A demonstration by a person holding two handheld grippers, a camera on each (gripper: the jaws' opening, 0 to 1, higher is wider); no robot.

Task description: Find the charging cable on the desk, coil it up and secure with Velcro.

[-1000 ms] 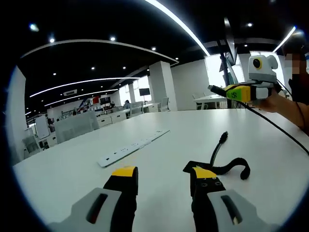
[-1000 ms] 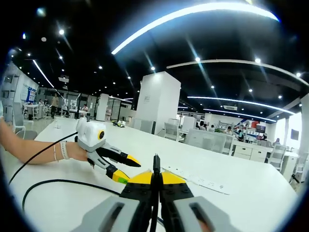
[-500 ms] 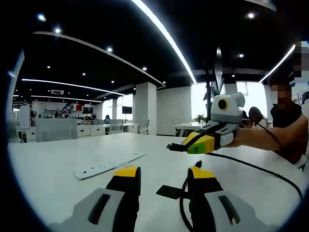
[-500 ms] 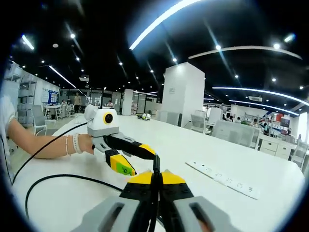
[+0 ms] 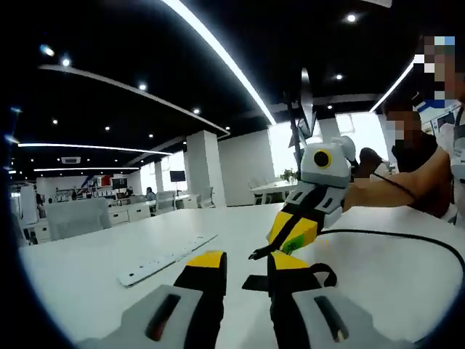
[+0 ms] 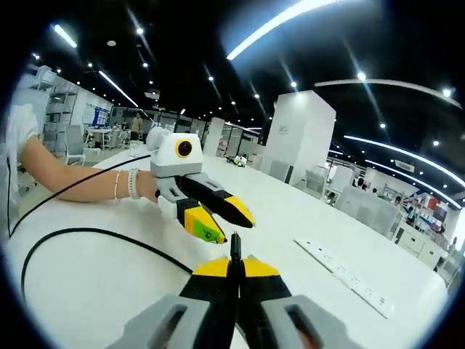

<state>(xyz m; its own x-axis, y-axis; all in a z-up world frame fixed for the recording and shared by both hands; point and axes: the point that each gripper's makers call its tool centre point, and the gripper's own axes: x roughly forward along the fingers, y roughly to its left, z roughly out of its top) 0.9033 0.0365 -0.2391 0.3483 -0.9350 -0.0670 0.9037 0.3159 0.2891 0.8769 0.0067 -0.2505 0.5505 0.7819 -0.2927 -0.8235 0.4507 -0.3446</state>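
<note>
A: Where's the charging cable?
B: Its plug end is pinched in the closed right claw, tip poking forward; the rest trails over the white surface.
A: And the left claw?
B: Parted, holding nothing, near the Velcro strap. I'd bring the plug low, then wind even loops.

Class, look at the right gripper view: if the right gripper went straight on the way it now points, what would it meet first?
Most likely the left gripper: its open yellow-tipped jaws hang just beyond the plug of the black charging cable clamped in the right gripper. Depth is hard to judge; beyond lies the white desk.
</note>
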